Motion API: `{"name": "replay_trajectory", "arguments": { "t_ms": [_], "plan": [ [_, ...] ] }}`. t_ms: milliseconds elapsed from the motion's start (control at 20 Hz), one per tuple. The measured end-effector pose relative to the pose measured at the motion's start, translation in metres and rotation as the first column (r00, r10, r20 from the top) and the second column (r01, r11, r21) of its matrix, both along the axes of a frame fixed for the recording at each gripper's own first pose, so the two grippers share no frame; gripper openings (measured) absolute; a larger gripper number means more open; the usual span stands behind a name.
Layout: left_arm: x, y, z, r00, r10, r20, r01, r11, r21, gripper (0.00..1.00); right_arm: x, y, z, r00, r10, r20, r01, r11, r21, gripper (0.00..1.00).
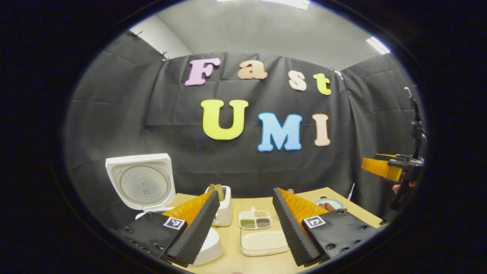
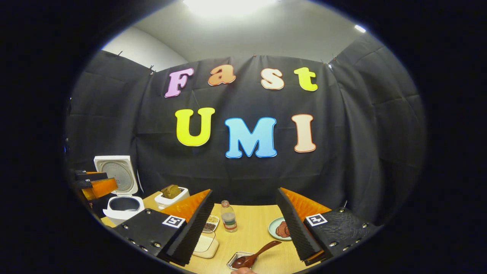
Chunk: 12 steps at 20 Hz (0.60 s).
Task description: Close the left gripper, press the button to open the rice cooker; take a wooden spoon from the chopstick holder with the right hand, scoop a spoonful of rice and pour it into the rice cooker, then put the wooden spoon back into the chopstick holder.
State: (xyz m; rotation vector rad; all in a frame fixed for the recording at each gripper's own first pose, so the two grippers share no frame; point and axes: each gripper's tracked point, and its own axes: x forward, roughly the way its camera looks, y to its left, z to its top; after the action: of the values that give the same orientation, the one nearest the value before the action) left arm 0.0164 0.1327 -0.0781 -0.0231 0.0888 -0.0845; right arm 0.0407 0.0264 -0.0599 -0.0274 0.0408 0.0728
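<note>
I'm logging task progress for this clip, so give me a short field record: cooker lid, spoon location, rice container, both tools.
rice cooker: lid up, pot open
wooden spoon: lying with its bowl in a small tray on the table, handle resting over the rim
rice container: on the table, near the divided grain dish
left tool: open, holding nothing
right tool: open, holding nothing
table: also holds a bottle and a plate

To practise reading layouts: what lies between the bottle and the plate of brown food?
Nothing: in the right gripper view, bare table separates the bottle from the plate.
</note>
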Motion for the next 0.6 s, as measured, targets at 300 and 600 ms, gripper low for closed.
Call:
{"name": "replay_trajectory", "arguments": {
  "t_ms": [300, 600],
  "plan": [
    [0.025, 0.068, 0.040, 0.994, 0.107, 0.005, -0.106, 0.992, -0.066, 0.96, 0.001, 0.011, -0.008, 1.000, 0.029, -0.007, -0.029, 0.999, -0.013, 0.99],
    [0.055, 0.144, 0.061, 0.970, 0.243, -0.010, -0.243, 0.968, -0.055, 0.97, 0.004, 0.015, -0.019, 0.999, 0.036, -0.038, -0.037, 0.999, -0.007, 0.99]
  ]
}}
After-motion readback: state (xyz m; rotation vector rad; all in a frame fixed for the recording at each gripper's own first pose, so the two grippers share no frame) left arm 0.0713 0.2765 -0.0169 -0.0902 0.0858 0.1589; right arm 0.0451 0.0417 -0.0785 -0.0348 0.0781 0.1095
